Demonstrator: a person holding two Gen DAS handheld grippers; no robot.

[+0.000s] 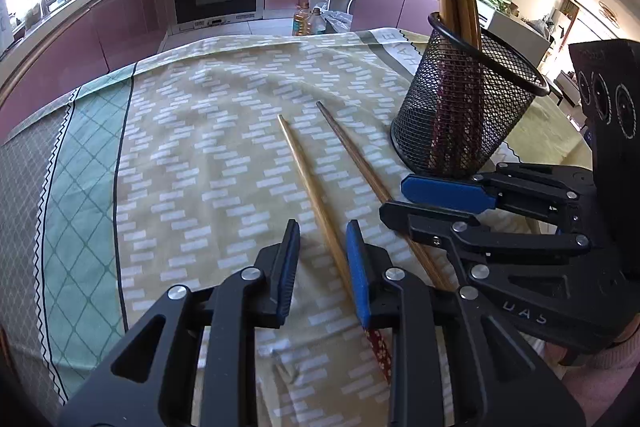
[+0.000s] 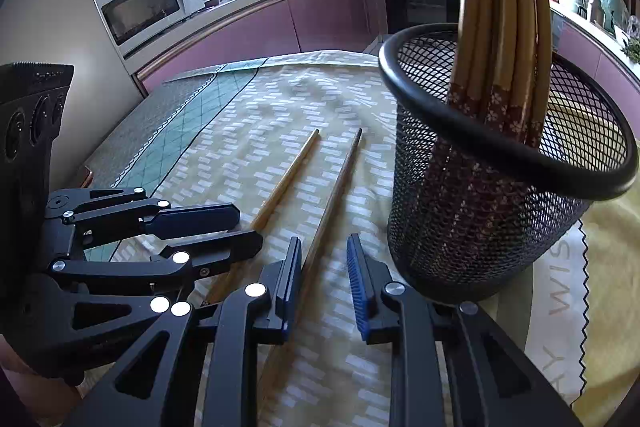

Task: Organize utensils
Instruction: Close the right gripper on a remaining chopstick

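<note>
The left gripper [image 1: 323, 229] is straddling the pale bamboo chopstick [image 1: 307, 179] lying on the yellow-clothed bench [image 1: 200, 155], fingers released around it. The right gripper [image 2: 324, 241] is hanging equally unclenched around the darker brown chopstick [image 2: 342, 179]. Each stick is sitting off-centre (nearer one pad), so closing is risking a roll or pivot, and the black wire-mesh cup [image 2: 480, 227] at two o'clock is standing near enough to knock

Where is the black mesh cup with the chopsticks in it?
The black mesh cup stands on the tablecloth, on the right in both views, just right of the two loose chopsticks and beside the right gripper.
</note>
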